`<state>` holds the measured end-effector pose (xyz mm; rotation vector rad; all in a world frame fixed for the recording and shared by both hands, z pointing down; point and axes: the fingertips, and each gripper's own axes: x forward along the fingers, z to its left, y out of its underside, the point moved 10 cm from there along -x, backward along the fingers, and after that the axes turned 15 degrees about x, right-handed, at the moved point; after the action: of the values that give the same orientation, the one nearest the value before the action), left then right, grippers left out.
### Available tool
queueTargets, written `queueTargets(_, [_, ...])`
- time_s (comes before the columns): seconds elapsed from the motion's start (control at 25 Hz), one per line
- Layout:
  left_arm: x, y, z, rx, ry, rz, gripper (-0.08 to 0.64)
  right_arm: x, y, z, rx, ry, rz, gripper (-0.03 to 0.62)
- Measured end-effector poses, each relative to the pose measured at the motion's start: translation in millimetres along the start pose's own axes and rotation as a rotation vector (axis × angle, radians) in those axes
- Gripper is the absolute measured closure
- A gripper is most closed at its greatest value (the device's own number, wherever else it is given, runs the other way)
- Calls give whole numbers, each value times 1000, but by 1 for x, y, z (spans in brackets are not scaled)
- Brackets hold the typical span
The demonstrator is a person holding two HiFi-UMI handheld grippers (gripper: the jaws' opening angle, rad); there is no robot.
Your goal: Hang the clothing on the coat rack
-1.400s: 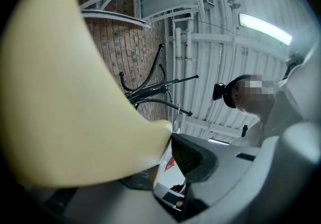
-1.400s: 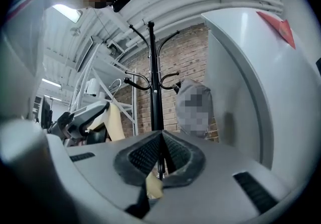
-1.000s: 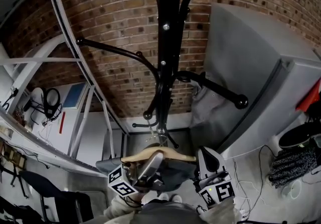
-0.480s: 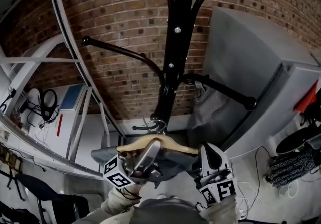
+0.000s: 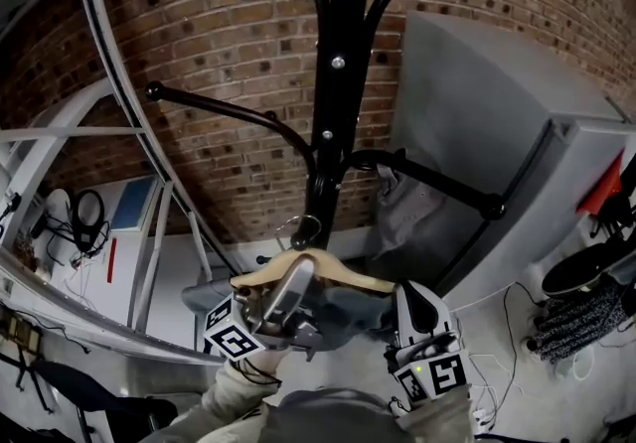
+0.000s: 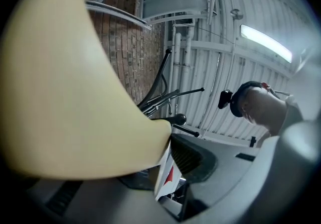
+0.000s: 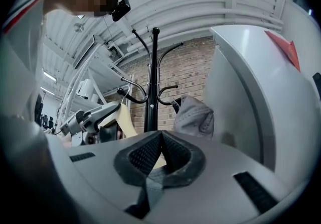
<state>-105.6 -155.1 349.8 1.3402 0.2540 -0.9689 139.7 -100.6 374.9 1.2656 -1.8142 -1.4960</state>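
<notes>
Coat rack (image 5: 338, 83) of black metal stands against the brick wall (image 5: 219, 24), its pole running up out of the head view and its curved arms spreading to either side. Beside it on the right is a big grey cabinet (image 5: 477, 103), tilted in the wide lens. A white metal frame (image 5: 129, 133) crosses the left of the scene.

One grey garment (image 5: 407, 218) is draped over the rack's lower right arm, between the pole and the cabinet. The right gripper view shows it too (image 7: 193, 117), just right of the pole (image 7: 150, 92).

Lower down, near the person's chest, is the clothing (image 5: 348, 312) — dark grey fabric draped from a pale wooden hanger (image 5: 333, 272). It is held up in front of the rack's base, below both lower arms. The hanger's metal hook (image 5: 303, 229) sits right beside the pole and rests on no arm.

The left tongs (image 5: 298, 282) are clamped on the hanger's wood near its left shoulder. In the left gripper view the cream hanger (image 6: 65, 92) fills most of the frame, pressed against the tongs (image 6: 165, 142), with the rack's arms (image 6: 160, 87) beyond.

The right tongs (image 5: 405, 310) grip at the garment's right side. In the right gripper view, the dark ribbed pads (image 7: 135, 157) are closed together — a strip of grey cloth (image 7: 150, 190) is pinched between them.
</notes>
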Motion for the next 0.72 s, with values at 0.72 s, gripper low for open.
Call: queueTargets(0.72, [1, 20, 29, -28, -17, 26, 456, 14, 9, -2, -19, 26, 32, 569])
